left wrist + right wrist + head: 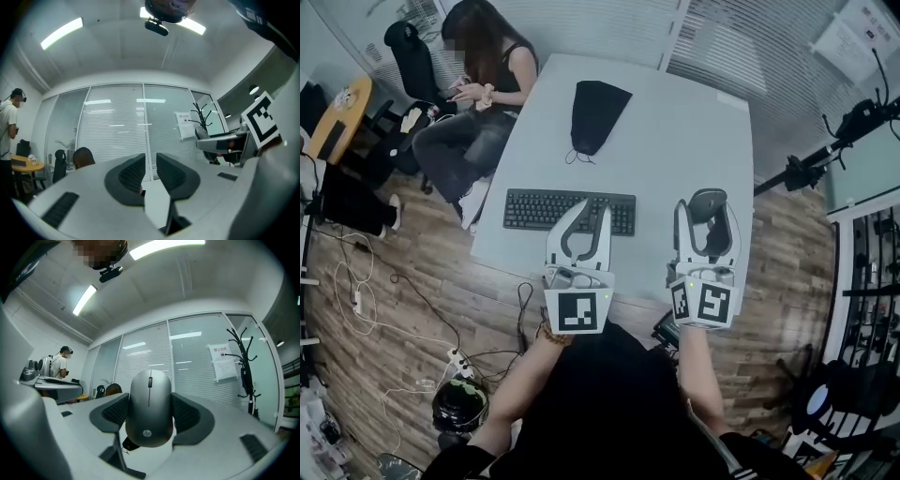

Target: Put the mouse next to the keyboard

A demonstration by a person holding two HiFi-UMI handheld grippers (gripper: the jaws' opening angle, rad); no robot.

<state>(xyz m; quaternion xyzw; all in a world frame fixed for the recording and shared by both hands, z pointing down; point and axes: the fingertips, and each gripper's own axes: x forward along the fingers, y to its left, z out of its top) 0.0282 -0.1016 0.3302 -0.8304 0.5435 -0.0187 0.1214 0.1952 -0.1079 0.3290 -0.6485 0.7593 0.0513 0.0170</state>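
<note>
Mouse (150, 408) | clamped by its sides in right gripper (707, 214) for carrying | just right of keyboard (570, 211), near table (675, 131) edge | left gripper (592, 208) narrow-gapped, empty, idle over keyboard.

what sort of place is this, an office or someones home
Most likely an office meeting room: a white table with a keyboard on it, glass partition walls with blinds, plus an office chair and a coat stand.
</note>
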